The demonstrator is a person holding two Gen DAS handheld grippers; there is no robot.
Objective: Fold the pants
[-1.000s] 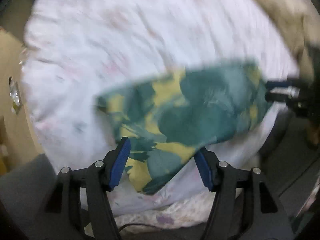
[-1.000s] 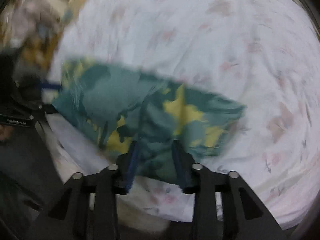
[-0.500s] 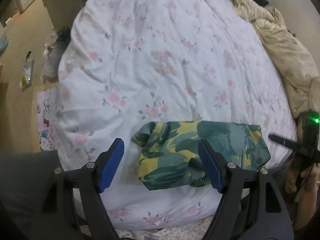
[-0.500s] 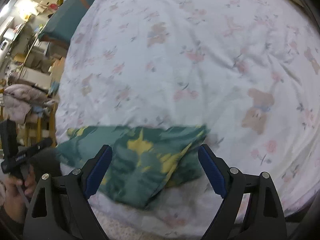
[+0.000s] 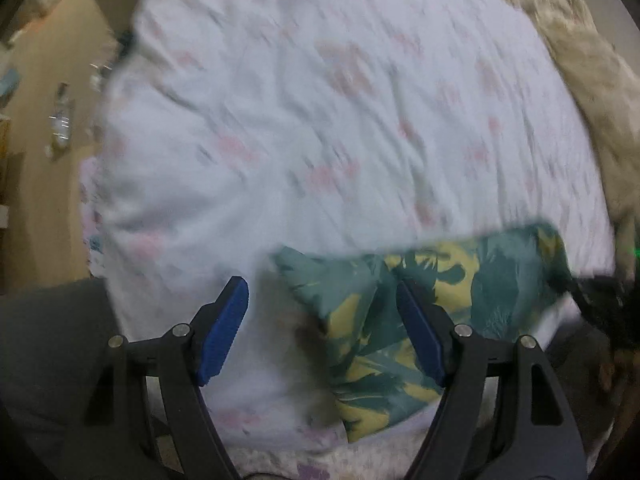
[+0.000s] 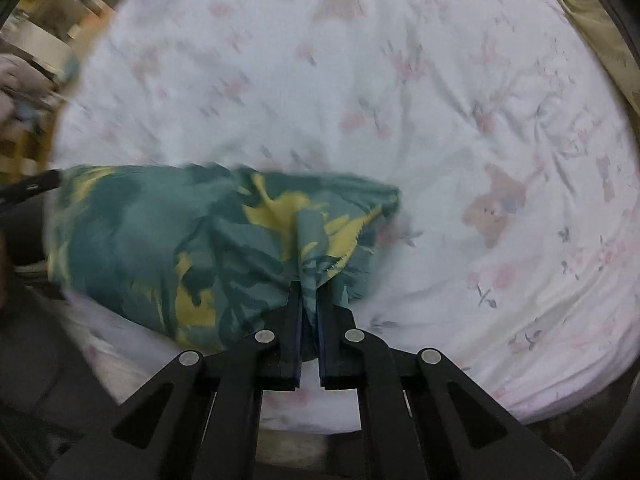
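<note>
On the near edge of the bed, the pants [image 6: 192, 248] lay folded into a thick green-and-yellow bundle on the quilt [image 6: 400, 92], a white cover printed with pink flowers and a bear. The right gripper [image 6: 309, 300] had its jaws drawn almost together, and a pinch of the bundle's near right corner was caught between them, the cloth rising from the pinch in a narrow ridge. In the left view the pants [image 5: 440, 292] stretched across the lower right, blurred along the top edge. The left gripper [image 5: 320, 320] stood wide open with nothing held; its right blue pad [image 5: 420, 336] lay over the cloth, though whether it touched could not be told, and its left pad [image 5: 222, 332] was over bare quilt [image 5: 320, 100], apart from the bundle. At the far right of that view a dark shape [image 5: 600, 300] met the pants' end, too blurred to make out. A beige blanket [image 5: 592, 68] was heaped along the bed's right side. Beyond the left side showed a tan floor [image 5: 48, 184] with some small clutter.
</note>
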